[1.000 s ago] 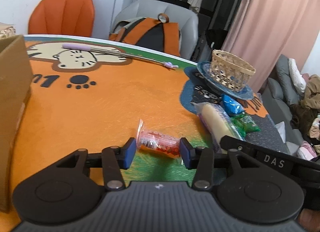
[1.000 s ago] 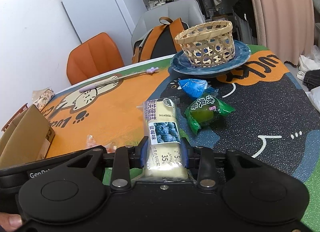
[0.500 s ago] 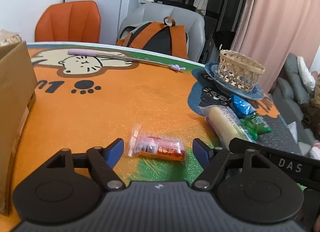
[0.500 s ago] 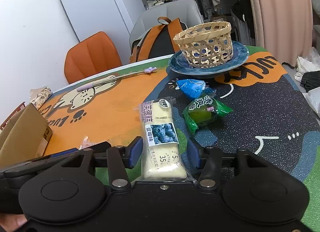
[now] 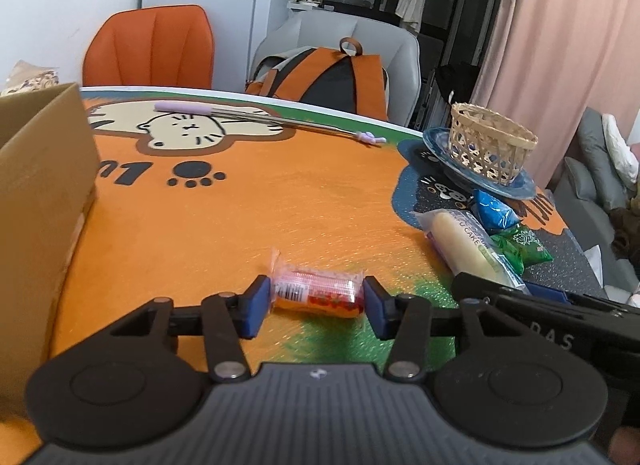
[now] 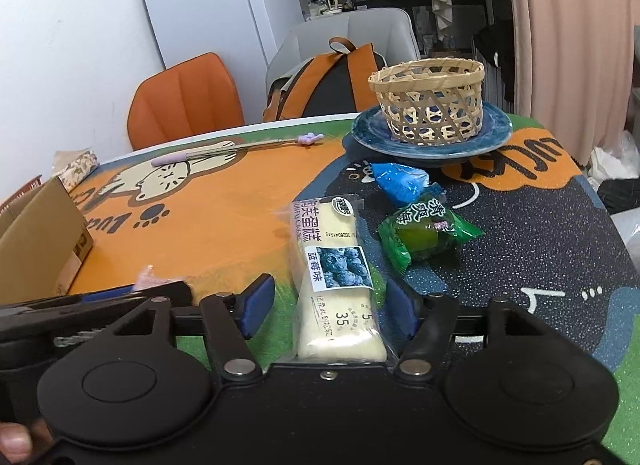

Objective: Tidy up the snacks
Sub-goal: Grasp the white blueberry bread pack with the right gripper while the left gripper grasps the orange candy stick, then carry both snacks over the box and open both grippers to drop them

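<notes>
The left gripper (image 5: 316, 303) is closed on the red snack packet (image 5: 316, 293), which is pinched end to end between the two blue pads, its wrapper tail protruding at 10 o'clock past the left pad (image 5: 256, 303). The packet lies on the orange part of the table mat (image 5: 280, 205).

The right gripper (image 6: 330, 305) is seen parted, with a gap visible between each blue pad and the blueberry cake bar (image 6: 334, 277). The bar lies lengthwise between the pads, its far end pointing to 12 o'clock.

From that bar, the green snack packet (image 6: 428, 233) is found at 2 o'clock, just beside it, and the blue snack packet (image 6: 400, 181) at 1 o'clock. The woven basket (image 6: 428, 105) stands on the blue plate (image 6: 496, 131) farther on at 1 o'clock. A cardboard box (image 6: 40, 237) is noted at 9 o'clock.
</notes>
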Tool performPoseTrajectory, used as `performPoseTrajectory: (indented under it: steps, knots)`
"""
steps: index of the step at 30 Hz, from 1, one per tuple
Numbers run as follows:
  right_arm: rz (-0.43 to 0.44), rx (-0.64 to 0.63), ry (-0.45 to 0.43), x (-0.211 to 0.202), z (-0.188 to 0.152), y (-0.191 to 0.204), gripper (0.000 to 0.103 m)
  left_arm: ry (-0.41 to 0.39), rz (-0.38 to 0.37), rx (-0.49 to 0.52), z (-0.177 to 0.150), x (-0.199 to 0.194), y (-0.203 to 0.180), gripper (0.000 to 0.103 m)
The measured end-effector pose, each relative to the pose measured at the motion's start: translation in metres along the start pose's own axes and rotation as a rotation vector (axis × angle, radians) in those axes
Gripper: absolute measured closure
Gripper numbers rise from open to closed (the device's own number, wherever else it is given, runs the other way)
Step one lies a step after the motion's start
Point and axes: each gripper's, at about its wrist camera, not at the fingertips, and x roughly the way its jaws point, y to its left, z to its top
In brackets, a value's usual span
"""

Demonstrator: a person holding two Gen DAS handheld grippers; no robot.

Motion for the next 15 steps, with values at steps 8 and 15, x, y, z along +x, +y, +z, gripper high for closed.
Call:
performPoseTrajectory:
  steps: [8,15]
  knots:
    - [-0.047,-0.032,-0.004,0.0,-0.001,0.009,0.068,-0.035,-0.007,-0.022,0.005,-0.026,0.018,0.054]
    - [0.006,-0.004,0.009,-0.011,0.001,0.022,0.07,-0.067,-0.009,-0.057,0.011,-0.045,0.035,0.054]
